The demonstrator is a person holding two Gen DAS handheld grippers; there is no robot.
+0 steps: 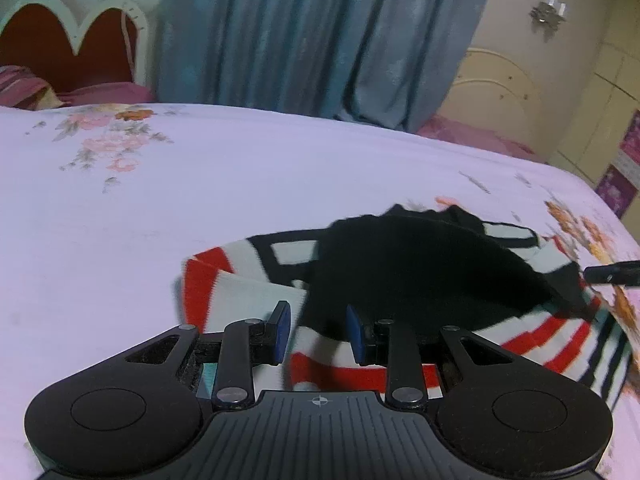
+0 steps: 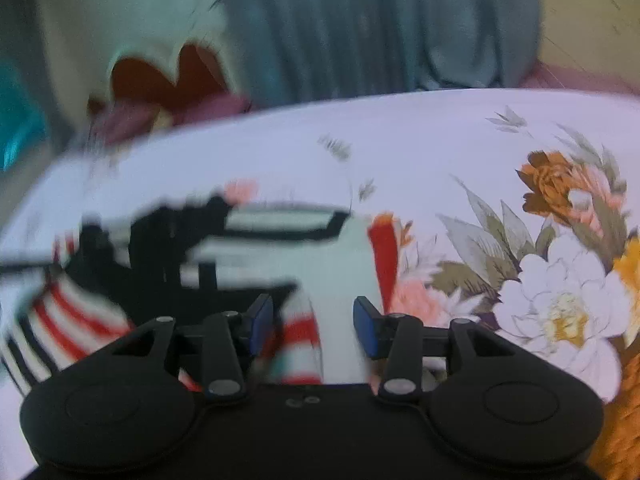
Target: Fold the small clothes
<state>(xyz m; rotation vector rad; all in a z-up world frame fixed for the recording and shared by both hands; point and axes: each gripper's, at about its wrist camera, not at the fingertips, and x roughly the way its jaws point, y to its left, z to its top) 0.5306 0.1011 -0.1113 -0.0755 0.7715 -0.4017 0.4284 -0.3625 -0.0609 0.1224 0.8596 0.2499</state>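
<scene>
A small garment (image 1: 256, 276) with red, white and black stripes and a large black panel (image 1: 420, 276) lies crumpled on the floral bedsheet (image 1: 200, 200). My left gripper (image 1: 319, 334) hovers at its near edge. Its jaws stand apart, cloth shows in the gap, and the blue pads (image 1: 282, 332) do not press on it. In the blurred right wrist view, the same garment (image 2: 280, 264) spreads to the left. My right gripper (image 2: 313, 326) is open over a red-striped fold (image 2: 302, 336) that sits between the pads without being pinched. A dark finger of the right gripper (image 1: 612, 274) shows at the garment's far right side.
The bed carries large printed flowers (image 2: 560, 312) on the right. A red headboard with a white frame (image 1: 64, 40) and pink pillows (image 1: 24, 88) stand at the back left. Blue-grey curtains (image 1: 320, 32) hang behind the bed. Cream cupboards (image 1: 592, 100) are at the right.
</scene>
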